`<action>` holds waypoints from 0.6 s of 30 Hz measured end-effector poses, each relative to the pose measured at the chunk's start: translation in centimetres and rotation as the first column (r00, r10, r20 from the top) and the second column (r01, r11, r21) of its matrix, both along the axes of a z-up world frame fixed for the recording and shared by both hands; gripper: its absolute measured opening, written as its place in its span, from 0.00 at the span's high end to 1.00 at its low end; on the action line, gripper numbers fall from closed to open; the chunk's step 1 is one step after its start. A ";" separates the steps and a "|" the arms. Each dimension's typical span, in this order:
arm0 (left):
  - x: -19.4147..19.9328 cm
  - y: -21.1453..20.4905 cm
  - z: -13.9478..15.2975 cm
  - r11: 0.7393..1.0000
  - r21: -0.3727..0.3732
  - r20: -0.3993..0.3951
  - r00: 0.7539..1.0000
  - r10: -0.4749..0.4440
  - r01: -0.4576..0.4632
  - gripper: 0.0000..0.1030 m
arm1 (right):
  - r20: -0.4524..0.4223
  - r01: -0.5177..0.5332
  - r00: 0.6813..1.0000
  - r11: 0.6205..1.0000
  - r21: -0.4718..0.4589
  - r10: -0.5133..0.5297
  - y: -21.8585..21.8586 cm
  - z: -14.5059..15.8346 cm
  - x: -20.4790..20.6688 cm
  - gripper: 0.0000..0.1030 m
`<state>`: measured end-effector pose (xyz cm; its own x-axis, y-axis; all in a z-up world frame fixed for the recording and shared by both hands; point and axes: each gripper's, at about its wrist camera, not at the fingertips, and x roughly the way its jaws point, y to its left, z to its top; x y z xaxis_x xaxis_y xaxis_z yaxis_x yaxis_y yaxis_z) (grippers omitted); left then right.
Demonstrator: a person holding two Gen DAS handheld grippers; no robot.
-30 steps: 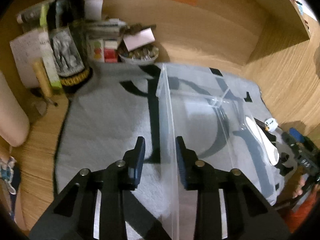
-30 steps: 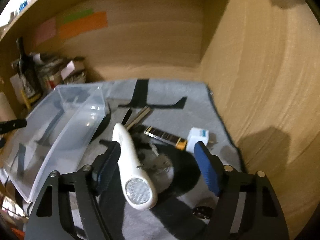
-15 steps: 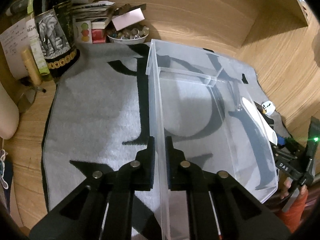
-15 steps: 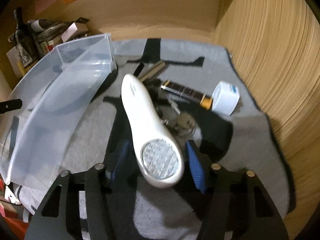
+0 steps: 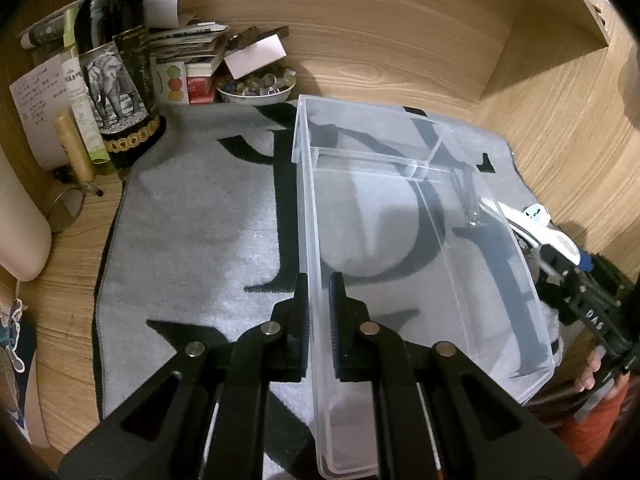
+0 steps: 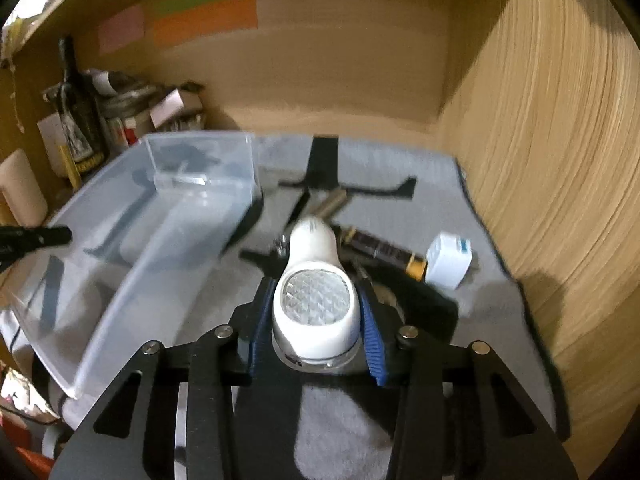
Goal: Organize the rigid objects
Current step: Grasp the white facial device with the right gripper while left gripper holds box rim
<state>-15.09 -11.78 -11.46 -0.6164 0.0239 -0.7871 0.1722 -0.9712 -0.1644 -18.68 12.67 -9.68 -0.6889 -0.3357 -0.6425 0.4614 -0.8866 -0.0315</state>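
Step in hand: pickup of the white flashlight [image 6: 316, 292]. The right gripper [image 6: 316, 316] has just been closing, and its blue pads now press the wide lens end from both sides. The flashlight lies on the grey mat [image 6: 472, 312], just right of the clear bin [image 5: 400, 240]; its long axis runs away from the gripper, lens toward the camera, narrow tail toward the back wall. The left gripper [image 5: 318, 312] is pinched on the bin's near side wall — steadying it. Next move: lift and carry left over the bin rim. Motion blur leaves grip depth uncertain — probably shallow.
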 end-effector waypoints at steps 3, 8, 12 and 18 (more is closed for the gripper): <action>0.0 0.1 -0.1 1.000 0.000 -0.009 1.000 0.001 -0.001 0.92 | -0.035 -0.006 0.999 1.000 -0.015 0.006 -0.4 1.0 0.0 0.64; -0.1 0.2 -0.2 0.999 -0.036 -0.029 0.999 -0.015 0.014 0.91 | -0.101 -0.024 0.995 0.999 -0.030 0.020 -1.4 2.8 -0.2 0.64; -0.1 -0.2 -0.1 0.999 -0.023 -0.037 0.999 -0.023 0.023 0.91 | -0.149 -0.038 0.988 0.998 -0.043 0.031 -2.4 4.6 -0.6 0.65; 0.0 -0.4 0.0 0.999 -0.015 -0.053 0.998 -0.037 0.036 0.91 | -0.221 -0.075 0.973 0.996 -0.055 0.061 -3.9 7.5 -0.8 0.97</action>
